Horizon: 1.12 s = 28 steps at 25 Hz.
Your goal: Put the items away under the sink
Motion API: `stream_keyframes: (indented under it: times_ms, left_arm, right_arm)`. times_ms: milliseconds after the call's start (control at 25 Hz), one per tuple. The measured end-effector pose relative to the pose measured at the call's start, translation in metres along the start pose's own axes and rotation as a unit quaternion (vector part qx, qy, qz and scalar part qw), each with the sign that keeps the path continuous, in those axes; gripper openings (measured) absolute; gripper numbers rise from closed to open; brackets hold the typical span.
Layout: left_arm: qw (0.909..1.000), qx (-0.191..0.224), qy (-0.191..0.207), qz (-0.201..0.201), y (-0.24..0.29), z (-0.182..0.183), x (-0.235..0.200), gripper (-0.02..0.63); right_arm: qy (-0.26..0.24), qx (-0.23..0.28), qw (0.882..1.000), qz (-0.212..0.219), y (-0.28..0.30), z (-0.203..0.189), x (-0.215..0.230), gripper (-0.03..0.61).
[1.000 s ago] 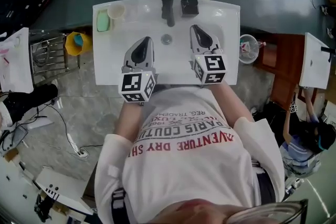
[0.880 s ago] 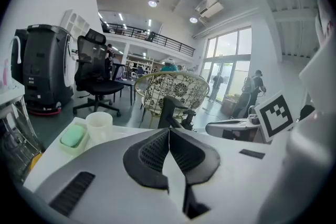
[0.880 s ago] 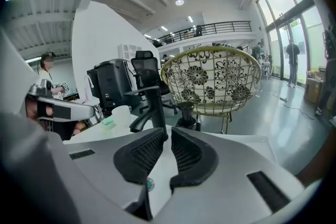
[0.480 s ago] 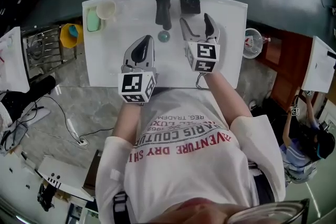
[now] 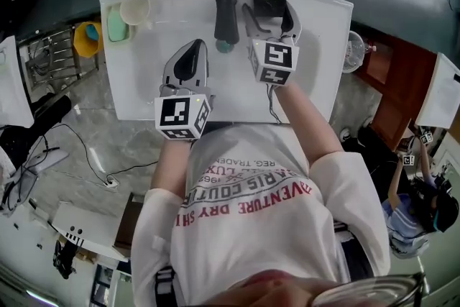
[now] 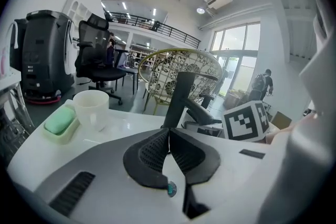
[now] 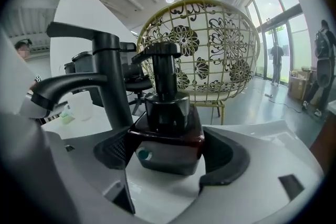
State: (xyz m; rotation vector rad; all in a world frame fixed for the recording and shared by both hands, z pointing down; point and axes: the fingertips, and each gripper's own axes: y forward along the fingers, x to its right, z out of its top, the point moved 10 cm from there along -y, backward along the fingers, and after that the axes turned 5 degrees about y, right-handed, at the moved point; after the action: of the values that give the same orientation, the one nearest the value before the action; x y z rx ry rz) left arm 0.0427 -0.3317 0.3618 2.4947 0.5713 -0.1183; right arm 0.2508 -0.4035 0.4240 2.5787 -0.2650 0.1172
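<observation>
The soap dispenser [image 5: 267, 2], a dark squat bottle with a black pump, stands upright on the back rim of the white sink [image 5: 320, 57], just right of the black faucet [image 5: 225, 11]. The right gripper [image 5: 269, 19] has it between its jaws, which have just been opening and now stand wide. In the right gripper view the right pad is clear of the bottle and the left pad sits close beside it, with nothing clamped. The left gripper [image 5: 191, 60] hovers over the basin in front of the faucet, its jaws pressed together on nothing. At the sink's back left corner a white cup [image 5: 134, 8] stands next to a green bar of soap [image 5: 117, 26] in its dish. A gold wicker chair [image 7: 210, 50] stands behind the sink.
</observation>
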Motion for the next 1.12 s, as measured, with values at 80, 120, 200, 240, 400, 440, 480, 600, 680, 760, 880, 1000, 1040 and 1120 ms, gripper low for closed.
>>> stream_keyframes:
  times_ms: [80, 120, 200, 240, 400, 440, 480, 600, 680, 760, 880, 1000, 1040, 1120]
  left_arm:
    - [1.0, 0.002, 0.001, -0.005, 0.002, 0.002, -0.004, 0.023]
    - [1.0, 0.001, 0.003, -0.008, 0.003, 0.002, -0.006, 0.023]
    - [0.9999, 0.0, 0.004, -0.01, 0.006, 0.0, -0.009, 0.023]
    - [0.9999, -0.001, 0.005, -0.011, 0.006, -0.001, -0.011, 0.023]
    - [0.9999, -0.007, 0.007, -0.014, 0.006, -0.005, -0.015, 0.023]
    - [0.9999, -0.008, 0.006, -0.014, 0.005, -0.006, -0.015, 0.023]
    - [0.9998, -0.009, 0.006, -0.014, 0.005, -0.006, -0.015, 0.023]
    - [0.9997, -0.013, 0.008, -0.017, 0.003, -0.009, -0.014, 0.023]
    - [0.9996, -0.015, 0.011, -0.02, 0.003, -0.01, -0.012, 0.023]
    - [0.9995, -0.015, 0.013, -0.023, 0.001, -0.011, -0.008, 0.023]
    - [0.9994, -0.016, 0.014, -0.029, -0.006, -0.012, -0.009, 0.023]
    - [0.9989, -0.016, 0.022, -0.038, -0.012, -0.015, -0.009, 0.023]
    - [0.9987, -0.017, 0.027, -0.04, -0.014, -0.016, -0.008, 0.023]
    - [0.9983, -0.018, 0.036, -0.042, -0.019, -0.017, -0.004, 0.023]
  right_arm:
    - [-0.008, 0.0, 1.0, -0.009, 0.008, -0.001, -0.003, 0.367]
    - [-0.01, 0.003, 1.0, -0.012, 0.012, -0.001, -0.005, 0.367]
    - [-0.01, 0.011, 1.0, -0.015, 0.017, -0.002, -0.008, 0.371]
    - [-0.01, 0.014, 1.0, -0.016, 0.018, -0.002, -0.008, 0.371]
    - [-0.014, 0.015, 1.0, -0.023, 0.02, -0.002, -0.011, 0.373]
    - [-0.014, 0.015, 0.999, -0.025, 0.021, -0.001, -0.012, 0.371]
    - [-0.014, 0.017, 0.999, -0.026, 0.022, 0.0, -0.012, 0.371]
    - [-0.012, 0.018, 0.999, -0.04, 0.023, 0.0, -0.012, 0.371]
    - [-0.012, 0.019, 0.998, -0.053, 0.025, 0.0, -0.011, 0.371]
    - [-0.014, 0.019, 0.998, -0.056, 0.025, 0.0, -0.009, 0.373]
    - [-0.014, 0.017, 0.998, -0.052, 0.021, 0.0, -0.008, 0.371]
    - [0.0, 0.007, 0.999, -0.042, 0.014, 0.0, -0.002, 0.371]
    - [0.01, 0.007, 0.999, -0.037, 0.012, 0.001, 0.001, 0.37]
    - [0.024, 0.007, 0.999, -0.028, 0.007, 0.002, 0.008, 0.368]
